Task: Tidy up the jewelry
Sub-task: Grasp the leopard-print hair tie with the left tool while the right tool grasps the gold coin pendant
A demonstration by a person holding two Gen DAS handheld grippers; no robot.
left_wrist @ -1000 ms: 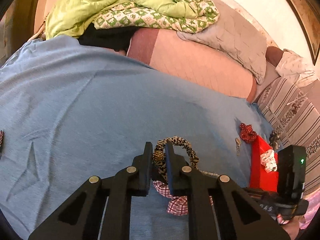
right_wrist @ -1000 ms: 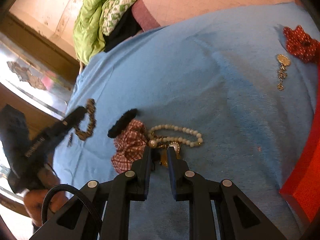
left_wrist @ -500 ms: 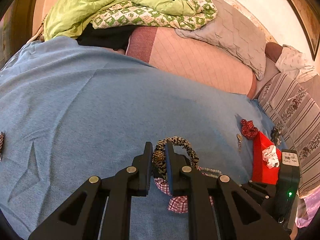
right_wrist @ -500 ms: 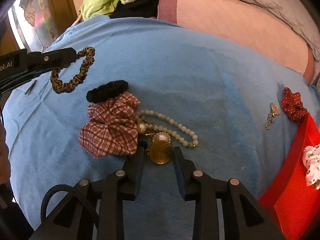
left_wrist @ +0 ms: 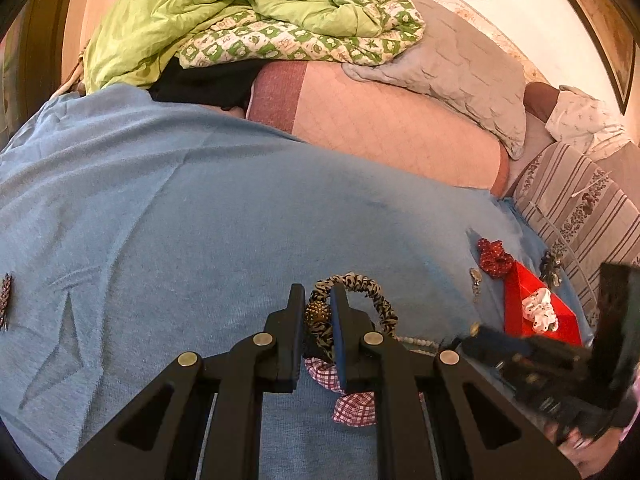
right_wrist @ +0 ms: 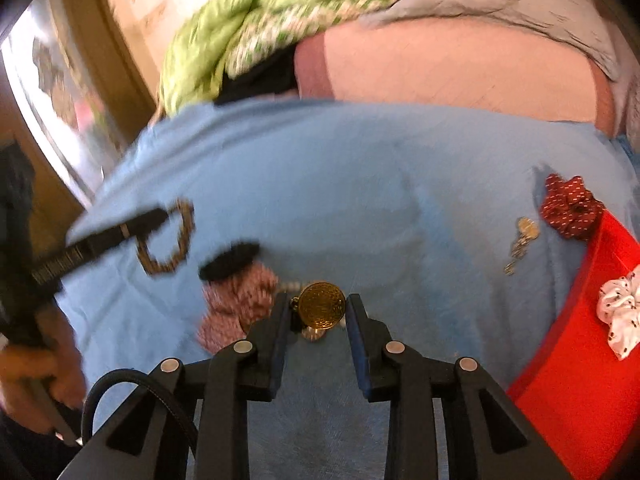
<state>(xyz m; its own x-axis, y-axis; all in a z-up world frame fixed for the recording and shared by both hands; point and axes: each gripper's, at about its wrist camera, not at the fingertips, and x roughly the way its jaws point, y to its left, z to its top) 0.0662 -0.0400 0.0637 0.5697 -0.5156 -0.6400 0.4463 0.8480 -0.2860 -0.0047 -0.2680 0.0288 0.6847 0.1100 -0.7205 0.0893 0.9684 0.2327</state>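
Note:
My left gripper [left_wrist: 317, 300] is shut on a leopard-print scrunchie [left_wrist: 362, 292] with a gold bead, held above the blue blanket [left_wrist: 180, 220]; it also shows blurred in the right wrist view [right_wrist: 168, 240]. My right gripper [right_wrist: 316, 308] is open, its fingers on either side of a round gold medallion [right_wrist: 322, 305]. I cannot tell whether the medallion touches the pads. A plaid scrunchie [right_wrist: 236, 304], a black hair tie [right_wrist: 230, 260] and a pearl strand [left_wrist: 416, 340] lie beside it. A red box [right_wrist: 580, 360] at right holds a white scrunchie [right_wrist: 620, 312].
A red dotted scrunchie [right_wrist: 570, 206] and a small silver charm [right_wrist: 522, 240] lie on the blanket near the box. A brooch [left_wrist: 5, 300] lies far left. A green quilt [left_wrist: 240, 12], a grey pillow [left_wrist: 460, 64] and a pink mattress [left_wrist: 392, 132] are behind.
My right gripper has opened wider and tilted up; the medallion now sits higher between its fingers. The left gripper still holds the leopard scrunchie, almost unmoved.

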